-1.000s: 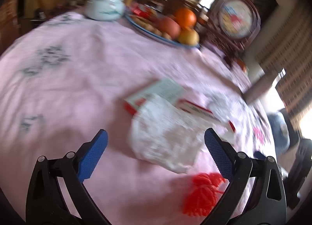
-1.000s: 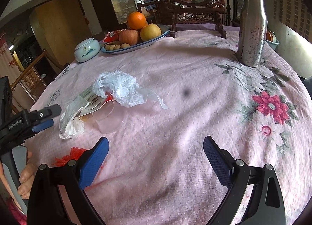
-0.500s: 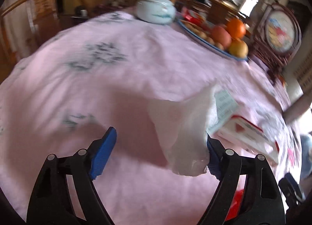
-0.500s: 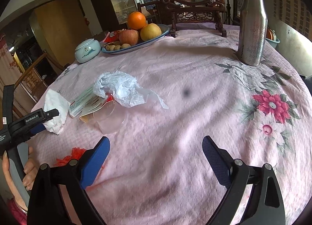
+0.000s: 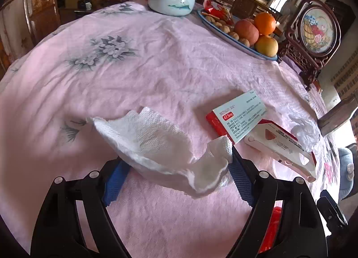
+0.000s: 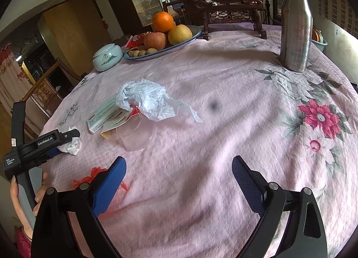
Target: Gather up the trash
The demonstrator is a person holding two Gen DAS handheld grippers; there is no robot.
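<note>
1. My left gripper (image 5: pixel 176 161) has just been closing its jaws, and the white tissue (image 5: pixel 156 144) stretches between them. One end bunches against the pad at 4 o'clock of the left wrist view, and the other edge drapes over the pad at 7 o'clock. I hold the tissue in a wide grip, and it sags just above the pink tablecloth (image 5: pixel 156 61).
2. In the right wrist view this same gripper sits at 9 o'clock, with the person's hand (image 6: pixel 24 197) wrapped round its handle at 8 o'clock.
3. A red and white medicine box (image 5: pixel 237 117) lies flat at 3 o'clock of the left view, just beyond the tissue's bunched end. An opened carton (image 5: pixel 282 146) lies touching it on the 4 o'clock side.
4. In the right view a crumpled plastic bag (image 6: pixel 147 99) rests at 10 o'clock, partly over those boxes. A clear plastic cup (image 6: pixel 136 137) lies on its side just below it.
5. A tuft of red yarn (image 6: pixel 96 173) sits at 8 o'clock, beside my right gripper's left finger.
6. Farther back, a lidded ceramic jar (image 6: pixel 107 56) stands at 11 o'clock, and a fruit plate (image 6: pixel 194 34) at 12 o'clock.
7. A steel bottle (image 6: pixel 295 27) stands upright at 1 o'clock.
8. My right gripper (image 6: pixel 179 175) hovers at 6 o'clock with its jaws wide apart. Only bare cloth shows between them.
</note>
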